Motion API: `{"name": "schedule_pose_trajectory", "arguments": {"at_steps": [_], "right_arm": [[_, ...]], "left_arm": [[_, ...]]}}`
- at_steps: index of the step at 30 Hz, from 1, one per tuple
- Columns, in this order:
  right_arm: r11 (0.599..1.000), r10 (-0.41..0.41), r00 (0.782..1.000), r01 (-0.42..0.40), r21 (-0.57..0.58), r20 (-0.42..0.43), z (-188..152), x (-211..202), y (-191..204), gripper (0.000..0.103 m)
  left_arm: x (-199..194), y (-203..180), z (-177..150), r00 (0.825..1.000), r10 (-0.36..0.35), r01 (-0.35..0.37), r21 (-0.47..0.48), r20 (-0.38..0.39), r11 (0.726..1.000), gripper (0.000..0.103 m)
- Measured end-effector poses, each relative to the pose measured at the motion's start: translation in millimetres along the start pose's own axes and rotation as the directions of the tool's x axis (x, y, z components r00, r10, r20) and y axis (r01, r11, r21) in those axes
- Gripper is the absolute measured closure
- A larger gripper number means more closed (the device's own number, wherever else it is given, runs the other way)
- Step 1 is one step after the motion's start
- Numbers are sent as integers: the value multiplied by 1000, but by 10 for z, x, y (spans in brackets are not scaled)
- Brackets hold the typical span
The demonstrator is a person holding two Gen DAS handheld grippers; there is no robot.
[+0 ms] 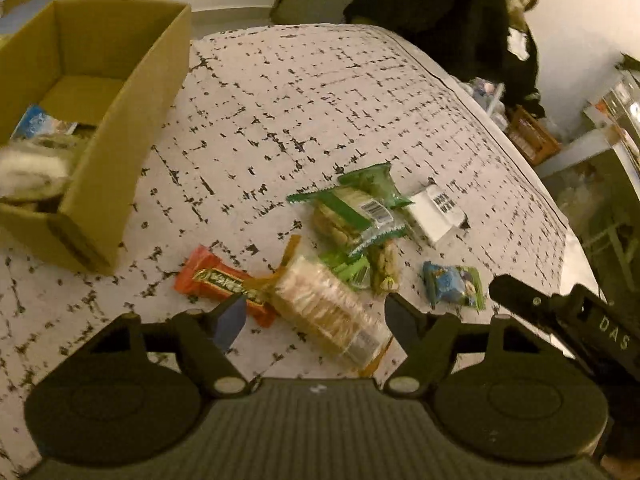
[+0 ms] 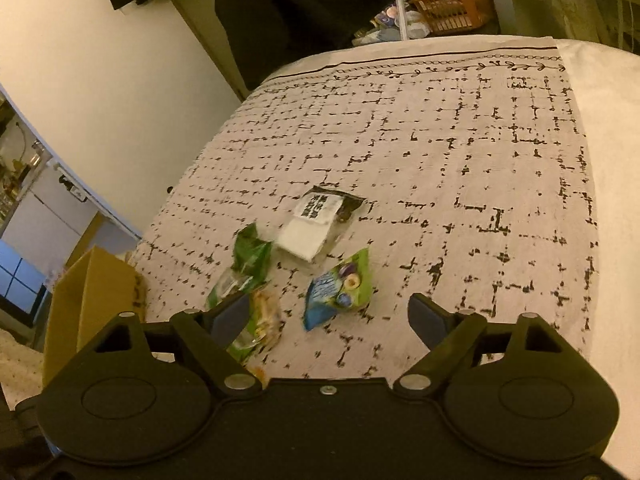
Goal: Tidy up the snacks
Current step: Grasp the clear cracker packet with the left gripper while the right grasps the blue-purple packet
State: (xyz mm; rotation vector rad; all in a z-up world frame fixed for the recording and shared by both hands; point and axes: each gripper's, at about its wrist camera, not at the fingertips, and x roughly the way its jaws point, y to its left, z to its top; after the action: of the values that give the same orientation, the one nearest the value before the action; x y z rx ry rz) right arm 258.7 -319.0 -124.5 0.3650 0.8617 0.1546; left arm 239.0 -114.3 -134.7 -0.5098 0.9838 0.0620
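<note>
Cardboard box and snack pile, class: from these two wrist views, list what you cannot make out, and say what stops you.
- Cardboard box contents, left wrist view: near items are motion-blurred and partly behind its wall; only a blue packet shows.
- Same box, right wrist view: cut off by the right gripper body; interior unseen.
- Green snack packs, right wrist view: blurred, labels unreadable.
- Cracker pack, left wrist view: its near end sits between the fingers of the open left gripper; print is too small.

L tool (image 1: pixel 316 316) & R tool (image 2: pixel 328 316) both spread wide, empty

We are seeing a tan cardboard box (image 1: pixel 120 112), an orange candy bar (image 1: pixel 216 282), and a white surface (image 1: pixel 320 112) showing black broken-grid dashes.
</note>
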Motion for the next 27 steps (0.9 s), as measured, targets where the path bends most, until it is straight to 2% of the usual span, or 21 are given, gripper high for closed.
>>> {"name": "schedule_pose_trajectory", "arguments": {"at_steps": [4,11,13,17,18,21,23,27], "right_arm": [[1000,-13,1000,13,-7,-9,59,171,-33,21],[999,-17,999,15,-29,-45,98,517,34,28],[998,-26,999,24,-61,-40,95,582,100,32],[994,-67,997,64,-88,-31,74,633,150,66],[994,-66,997,63,-85,-31,67,627,141,71],[998,-45,998,43,-52,-33,52,563,88,77],[997,-56,998,55,-49,-26,30,484,90,79],[998,-50,999,49,-37,-4,-7,268,117,80]], "left_arm": [[164,-45,-5,998,53,-54,-38,-19,998,28],[319,-148,-91,984,161,-167,-96,-70,981,29],[317,-166,-110,984,168,-174,-103,-67,979,33],[278,-167,-116,983,167,-174,-103,-77,979,44],[266,-169,-114,983,166,-173,-99,-78,980,45],[209,-126,-101,983,164,-172,-100,-81,980,49],[144,-95,-86,985,153,-161,-111,-74,981,57],[-13,-67,-66,989,140,-143,-104,-41,984,60]]}}
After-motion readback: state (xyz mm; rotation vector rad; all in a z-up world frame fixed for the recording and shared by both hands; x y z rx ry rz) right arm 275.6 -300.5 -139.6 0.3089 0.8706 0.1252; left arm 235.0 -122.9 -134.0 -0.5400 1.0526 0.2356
